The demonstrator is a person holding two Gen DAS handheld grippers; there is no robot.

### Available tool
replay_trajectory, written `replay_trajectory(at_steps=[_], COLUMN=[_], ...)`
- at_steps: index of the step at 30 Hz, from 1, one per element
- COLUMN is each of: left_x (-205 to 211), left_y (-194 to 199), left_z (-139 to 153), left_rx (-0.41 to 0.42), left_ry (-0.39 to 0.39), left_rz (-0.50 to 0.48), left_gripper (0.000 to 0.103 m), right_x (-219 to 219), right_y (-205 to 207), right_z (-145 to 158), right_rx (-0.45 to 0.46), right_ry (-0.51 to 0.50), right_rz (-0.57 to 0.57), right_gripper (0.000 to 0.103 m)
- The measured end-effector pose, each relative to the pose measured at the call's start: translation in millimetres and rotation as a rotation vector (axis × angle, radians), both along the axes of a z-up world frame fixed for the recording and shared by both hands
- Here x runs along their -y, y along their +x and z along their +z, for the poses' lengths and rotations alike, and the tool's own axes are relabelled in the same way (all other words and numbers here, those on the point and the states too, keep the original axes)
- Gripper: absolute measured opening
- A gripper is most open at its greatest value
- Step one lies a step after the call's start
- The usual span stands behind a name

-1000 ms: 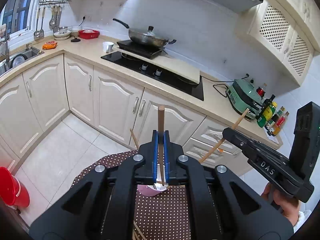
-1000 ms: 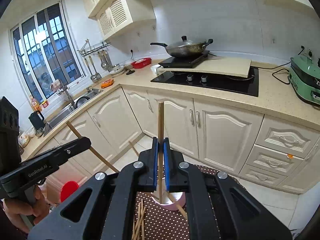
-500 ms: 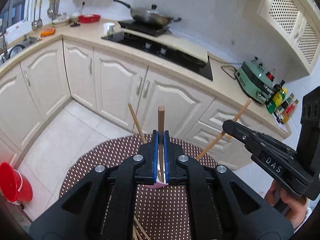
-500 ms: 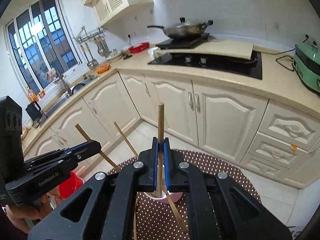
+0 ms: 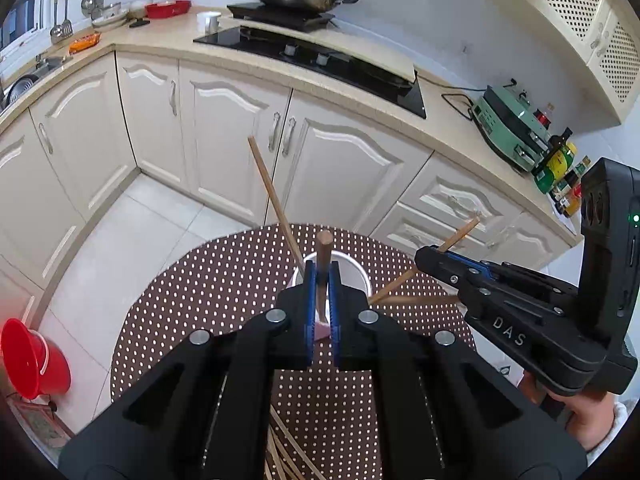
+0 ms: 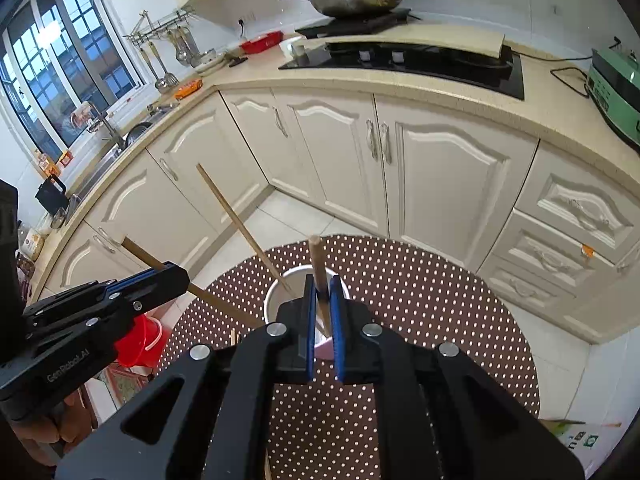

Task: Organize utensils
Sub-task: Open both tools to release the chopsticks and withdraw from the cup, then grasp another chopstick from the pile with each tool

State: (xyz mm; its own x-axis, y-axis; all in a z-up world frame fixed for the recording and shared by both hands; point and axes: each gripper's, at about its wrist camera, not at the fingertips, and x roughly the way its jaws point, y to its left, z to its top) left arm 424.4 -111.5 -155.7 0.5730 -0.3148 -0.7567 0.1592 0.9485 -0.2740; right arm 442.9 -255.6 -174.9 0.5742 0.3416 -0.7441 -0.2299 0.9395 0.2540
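Over the dotted counter (image 5: 224, 280), the left wrist view showed the left gripper (image 5: 321, 280) pinching a chopstick (image 5: 323, 256), now sunk from a second earlier until its lower end reached into the pink cup (image 5: 356, 270), where another stick (image 5: 276, 204) already leaned. From the right wrist view, the right gripper (image 6: 321, 296) likewise pinched its own chopstick (image 6: 317, 264), lowered over the same cup (image 6: 280, 292). Both sticks looked about ready for release; loose ones (image 5: 288, 456) remained on the counter.
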Motion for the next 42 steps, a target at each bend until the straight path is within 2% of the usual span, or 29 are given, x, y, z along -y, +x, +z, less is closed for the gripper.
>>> replay_trajectory(at_steps=[6,8,10,13,15,16,17,22,24,31,35,42], left_x=[-2,-3,-4,-8,-12,-15,-19,-32,-39,-65,-78,-79], left_y=[-4,-6,-9,-14,-18,-21,-24,-38,-42,-56,-62,-66], left_z=[-5,-5,-6,-6,-5,-5,-4,-1,-1,-17,-31,-64], left_rx=[-0.032,-0.04,-0.047,-0.055,-0.057,-0.053,-0.047,-0.039,-0.042,-0.086,-0.126,-0.201], left_ry=[0.007,0.011,0.014,0.014,0.014,0.013,0.011,0.006,0.0,0.008,-0.001,0.021], left_rz=[-0.005,-0.006,-0.009,-0.008,-0.003,0.006,0.016,0.031,0.036,0.067,0.082,0.064], left_gripper=[0.007,0.007,0.007,0.008,0.017,0.033,0.054,0.056,0.06,0.065,0.065,0.065], right_x=[-1,-1,1,3,5,6,8,11,11,9,3,-22], right_y=[-6,-7,-12,-18,-22,-25,-28,-41,-49,-81,-93,-98], right_z=[0,2,5,10,13,15,18,24,26,25,12,-29], right_rx=[-0.011,-0.011,0.0,0.019,0.028,0.034,0.042,0.059,0.069,0.084,0.058,-0.048], right_ry=[0.005,0.008,0.007,0.008,0.012,0.014,0.016,0.026,0.026,0.042,0.044,0.042], right_rz=[-0.017,-0.027,-0.042,-0.06,-0.077,-0.086,-0.098,-0.128,-0.136,-0.168,-0.172,-0.127], right_gripper=[0.008,0.012,0.024,0.033,0.035,0.036,0.037,0.037,0.037,0.038,0.038,0.038])
